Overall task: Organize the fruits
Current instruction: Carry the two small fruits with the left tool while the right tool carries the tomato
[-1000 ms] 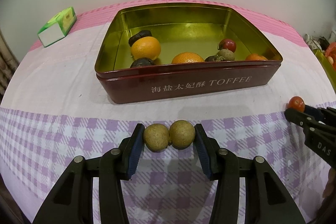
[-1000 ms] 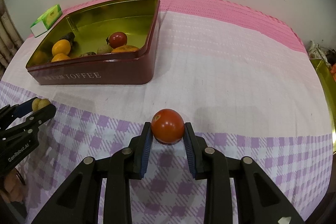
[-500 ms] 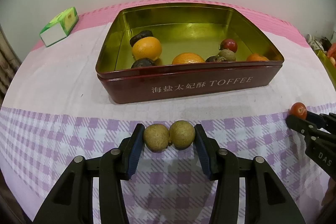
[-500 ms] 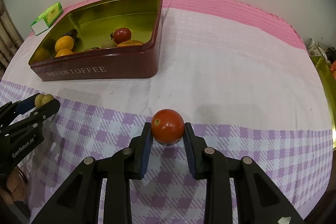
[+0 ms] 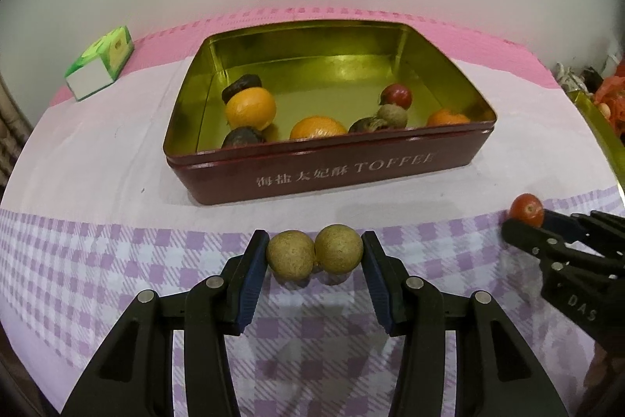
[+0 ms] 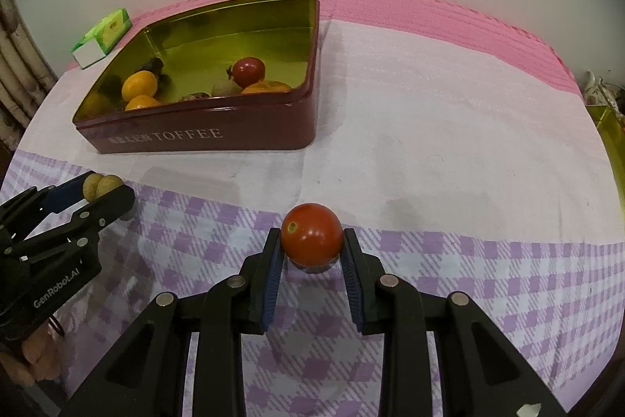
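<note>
- The left gripper [image 5: 315, 255] is clamped on two tan round fruits [image 5: 315, 254] that sit side by side and touch each other, one blue pad pressing on each outer side. The pair hangs just above the purple-checked part of the tablecloth [image 5: 117, 260], with a faint shadow under it.
- The right gripper [image 6: 311, 243] is clenched on a red tomato [image 6: 311, 240], a pad on each flank, its pale stem scar turned to about 10 o'clock. It too is held just over the checked cloth.
- In the left wrist view the right gripper comes in at 3 o'clock with the tomato at its tip; in the right wrist view the left gripper comes in at 9 o'clock with the tan pair at its tip. The two grippers are well apart.
- The dark red tin [image 5: 343, 178], lettered TOFFEE on its near wall, stands open at 12 o'clock from the left gripper and at 10 o'clock from the right one. Its inside is gold.
- In the tin lie three oranges [image 5: 250, 107], a small red tomato [image 5: 397, 95], several dark wrinkled fruits [image 5: 241, 136] and a greenish-brown fruit [image 5: 393, 115], mostly along the near wall.
- A green and white carton [image 5: 100, 63] lies at 10 o'clock beyond the tin, on the pink band of the cloth.
- A second gold rim [image 5: 597, 131] shows at the 3 o'clock edge.
</note>
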